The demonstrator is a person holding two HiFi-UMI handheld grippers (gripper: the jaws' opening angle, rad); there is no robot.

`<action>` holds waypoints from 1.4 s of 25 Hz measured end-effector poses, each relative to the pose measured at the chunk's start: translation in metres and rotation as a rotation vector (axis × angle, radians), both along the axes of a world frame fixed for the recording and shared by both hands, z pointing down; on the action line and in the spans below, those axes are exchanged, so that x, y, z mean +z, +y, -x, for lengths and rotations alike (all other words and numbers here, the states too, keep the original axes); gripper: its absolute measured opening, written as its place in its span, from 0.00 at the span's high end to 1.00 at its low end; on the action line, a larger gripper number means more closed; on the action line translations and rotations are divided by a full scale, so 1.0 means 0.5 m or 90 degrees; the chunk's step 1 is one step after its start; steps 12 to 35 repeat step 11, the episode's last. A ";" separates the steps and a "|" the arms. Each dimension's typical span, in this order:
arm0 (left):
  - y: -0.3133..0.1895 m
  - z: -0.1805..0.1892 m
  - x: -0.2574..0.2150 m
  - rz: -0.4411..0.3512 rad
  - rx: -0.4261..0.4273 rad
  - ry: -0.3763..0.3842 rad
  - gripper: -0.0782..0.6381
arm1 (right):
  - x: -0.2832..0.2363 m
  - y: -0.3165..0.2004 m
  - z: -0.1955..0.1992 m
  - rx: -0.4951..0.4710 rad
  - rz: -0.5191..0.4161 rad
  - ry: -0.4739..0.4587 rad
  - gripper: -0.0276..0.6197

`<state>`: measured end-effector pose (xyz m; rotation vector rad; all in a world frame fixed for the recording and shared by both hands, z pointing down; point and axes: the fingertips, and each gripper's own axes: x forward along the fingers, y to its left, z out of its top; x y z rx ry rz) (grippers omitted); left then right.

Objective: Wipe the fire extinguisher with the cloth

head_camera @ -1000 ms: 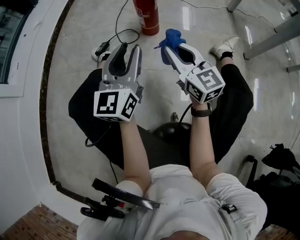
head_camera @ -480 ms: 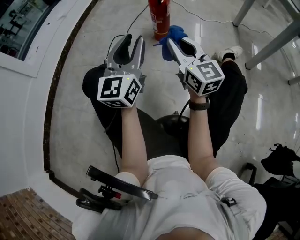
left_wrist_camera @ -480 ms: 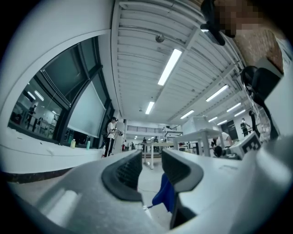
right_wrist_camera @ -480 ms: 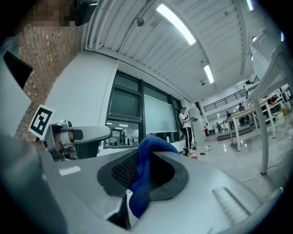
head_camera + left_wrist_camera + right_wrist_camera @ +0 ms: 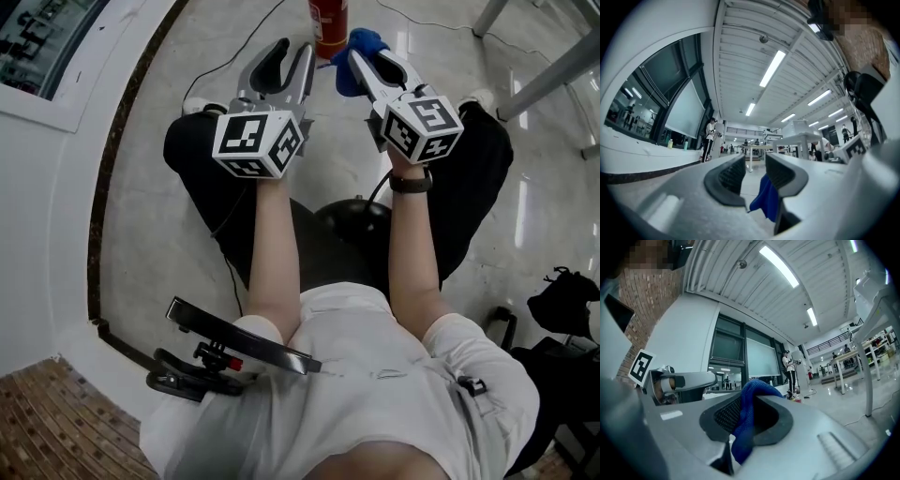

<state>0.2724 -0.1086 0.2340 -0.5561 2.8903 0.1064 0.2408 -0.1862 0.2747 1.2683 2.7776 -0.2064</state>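
**Cloth (image 5: 362,41) pinched beside the fire extinguisher (image 5: 328,23)**

In the head view the left tongs (image 5: 292,52) sit left of centre near the top, jaws apart with nothing between them. Their own view shows only the blue cloth hanging beyond the gap. The red fire extinguisher stands on the glossy pale floor (image 5: 159,234) at the top edge, just right of those tips. Further right, the right tongs (image 5: 368,64) are clamped on the cloth — it bulges up past the jaws, just beside the extinguisher's base.
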 end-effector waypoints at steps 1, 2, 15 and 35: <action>0.003 -0.005 -0.003 0.001 0.001 -0.004 0.71 | 0.000 0.002 -0.001 -0.001 0.002 -0.004 0.87; 0.005 -0.009 -0.005 0.003 0.001 -0.007 0.71 | 0.000 0.000 -0.001 0.001 0.001 -0.007 0.87; 0.025 -0.009 -0.023 -0.034 0.011 -0.014 0.71 | -0.001 0.020 0.012 0.008 -0.014 0.000 0.87; 0.025 -0.009 -0.023 -0.034 0.011 -0.014 0.71 | -0.001 0.020 0.012 0.008 -0.014 0.000 0.87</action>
